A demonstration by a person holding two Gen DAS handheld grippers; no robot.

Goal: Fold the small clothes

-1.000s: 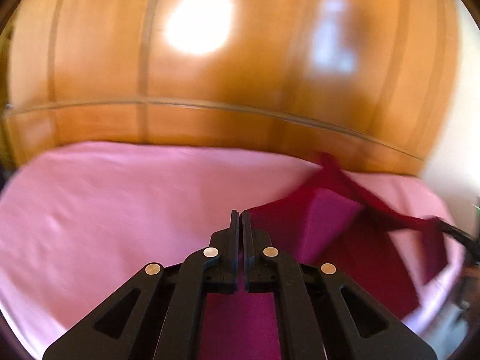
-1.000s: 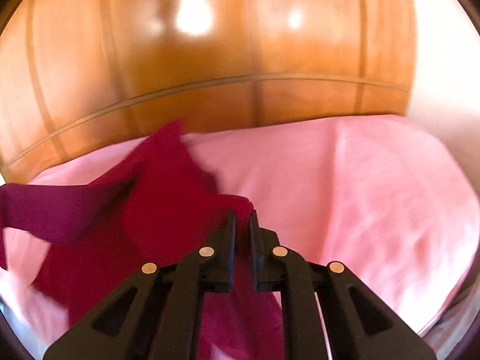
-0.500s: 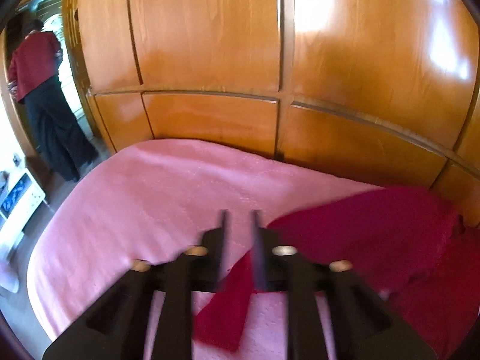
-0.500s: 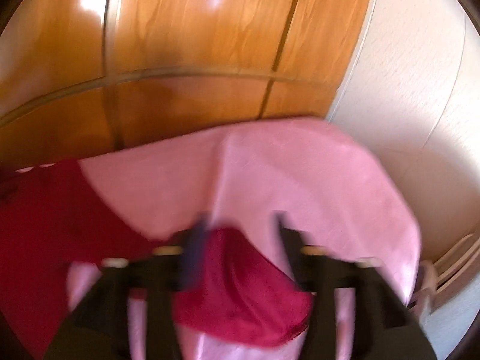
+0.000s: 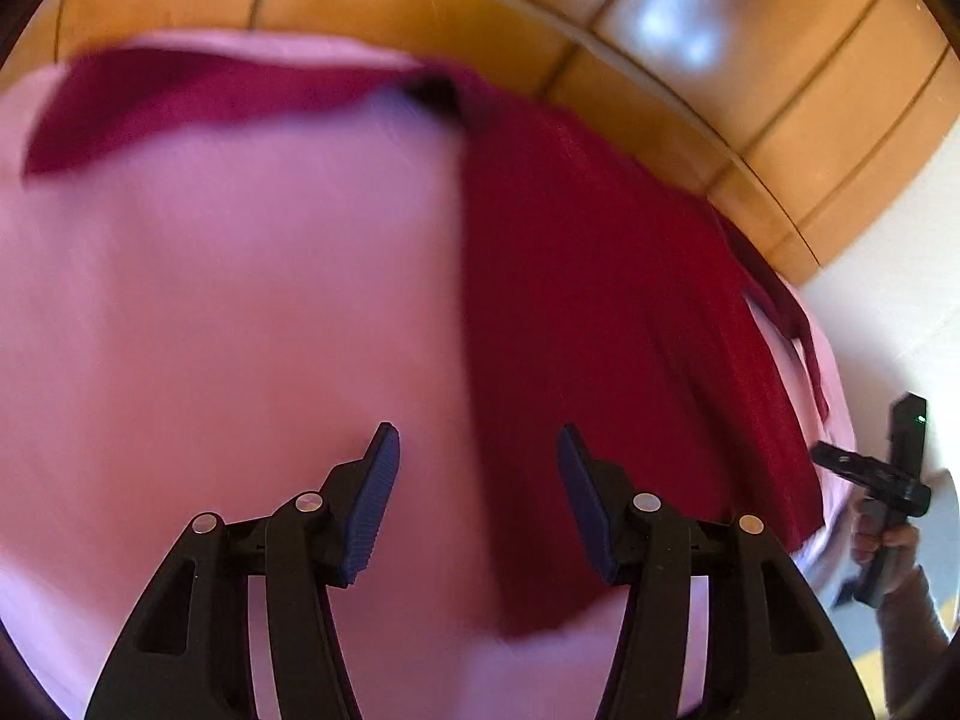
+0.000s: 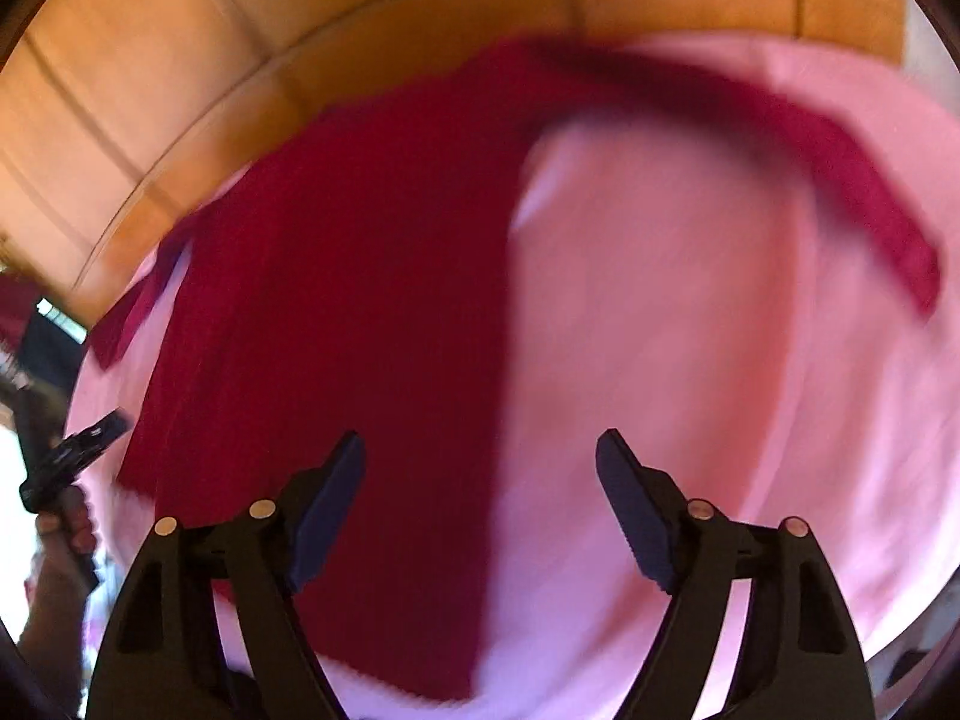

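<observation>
**Jaws letting go above the spread garment**

The left gripper [image 5: 477,450] and right gripper [image 6: 480,456] are opening wide, nothing pinched. Beyond them, the dark red knit top [image 5: 600,312] is lying flat on the pink bedsheet [image 5: 240,300], sleeves outstretched towards the wooden panelling [image 5: 780,90]. A careless regrasp is risking bunching the hem or pinching sheet along with cloth.

A bed with a pink sheet [image 5: 228,312] fills most of both wrist views — smooth, with faint creases, and blurred. Behind it stands glossy orange-brown wooden panelling [image 5: 750,60], split by dark grooves and catching bright window glare. To one side a pale cream wall [image 5: 900,252] meets the panelling — seen in the left wrist view only.
</observation>
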